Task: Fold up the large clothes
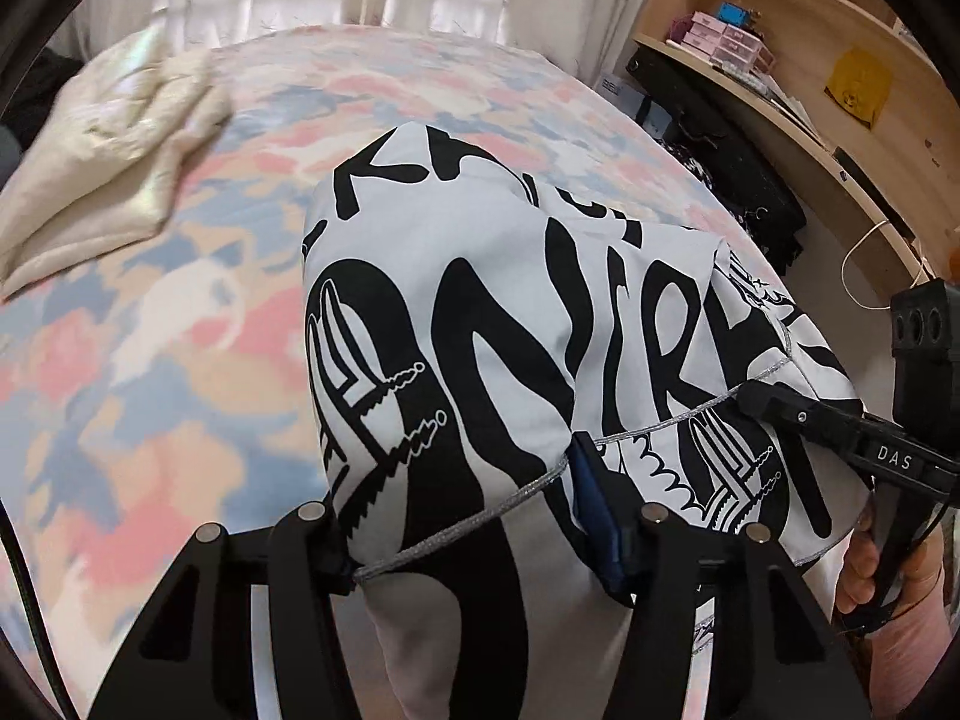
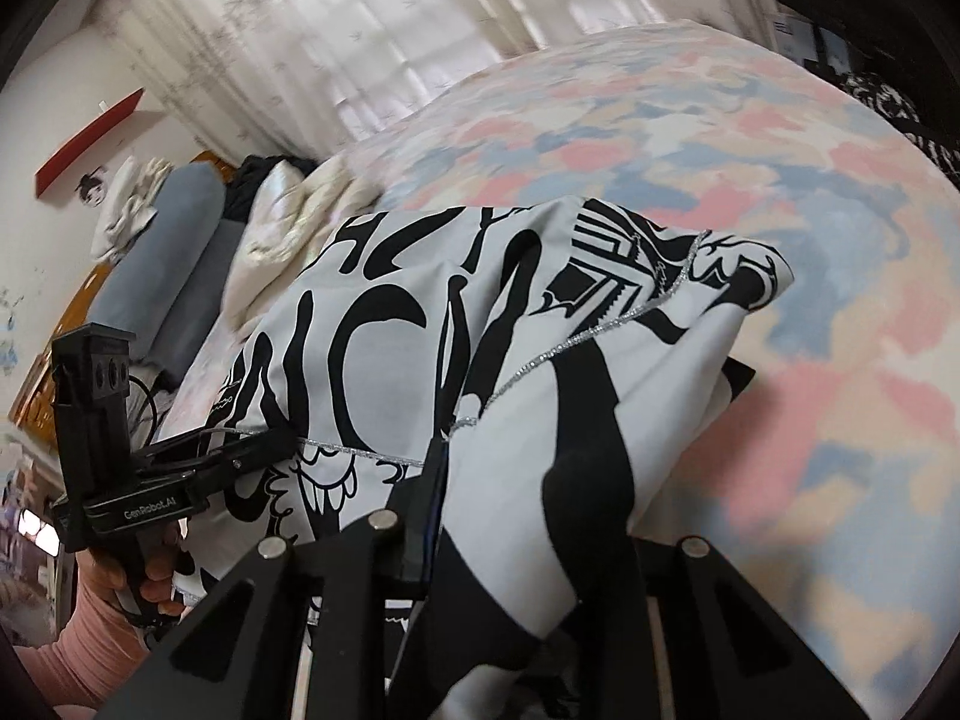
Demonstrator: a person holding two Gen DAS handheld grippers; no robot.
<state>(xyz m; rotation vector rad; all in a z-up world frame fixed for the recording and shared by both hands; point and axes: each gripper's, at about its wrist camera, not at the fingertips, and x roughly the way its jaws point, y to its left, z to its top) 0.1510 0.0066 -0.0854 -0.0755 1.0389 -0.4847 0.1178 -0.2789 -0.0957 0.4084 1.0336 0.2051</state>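
Note:
A large white garment with bold black lettering [image 1: 480, 312] hangs between both grippers above the bed, with a silver-stitched hem [image 1: 480, 519] stretched across. My left gripper [image 1: 474, 546] is shut on the garment's hem, cloth bunched between its fingers. My right gripper shows at the right of the left wrist view [image 1: 756, 402], pinching the same hem. In the right wrist view the garment [image 2: 384, 348] drapes over my right gripper [image 2: 516, 546], which is shut on a fold. The left gripper [image 2: 282, 447] shows there at the left, shut on the hem.
The bed has a pastel pink, blue and cream cover [image 1: 150, 360] [image 2: 750, 180]. A cream blanket [image 1: 114, 144] lies crumpled at the far left. Grey pillows [image 2: 162, 264] lie at the bed's head. A wooden shelf unit [image 1: 798, 54] stands right of the bed. Curtains [image 2: 336, 30] hang behind.

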